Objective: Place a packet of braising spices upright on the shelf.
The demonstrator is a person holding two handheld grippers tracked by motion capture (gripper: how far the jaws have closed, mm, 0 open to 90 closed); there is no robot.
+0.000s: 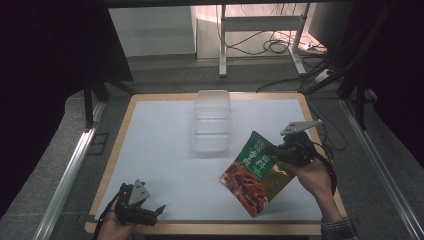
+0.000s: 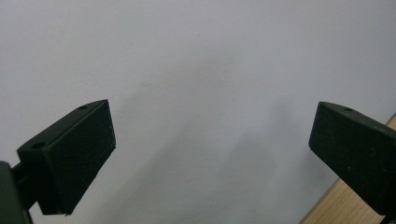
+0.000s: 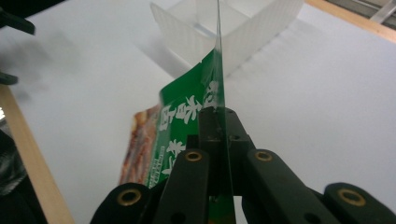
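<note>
A green and red snack pouch (image 1: 256, 172) with white lettering hangs tilted above the white table top at the right. My right gripper (image 1: 276, 151) is shut on the pouch's upper right edge. In the right gripper view the pouch (image 3: 187, 116) stands edge-on between the closed jaws, with its thin edge rising past them. My left gripper (image 1: 155, 210) rests near the front left edge of the table, open with nothing between its fingers (image 2: 74, 154).
A clear plastic box (image 1: 212, 120) stands at the back middle of the white sheet (image 1: 160, 145); the right gripper view has the box (image 3: 224, 28) just beyond the pouch. A wooden border (image 1: 210, 229) rims the table. Cables and a desk frame lie on the floor behind.
</note>
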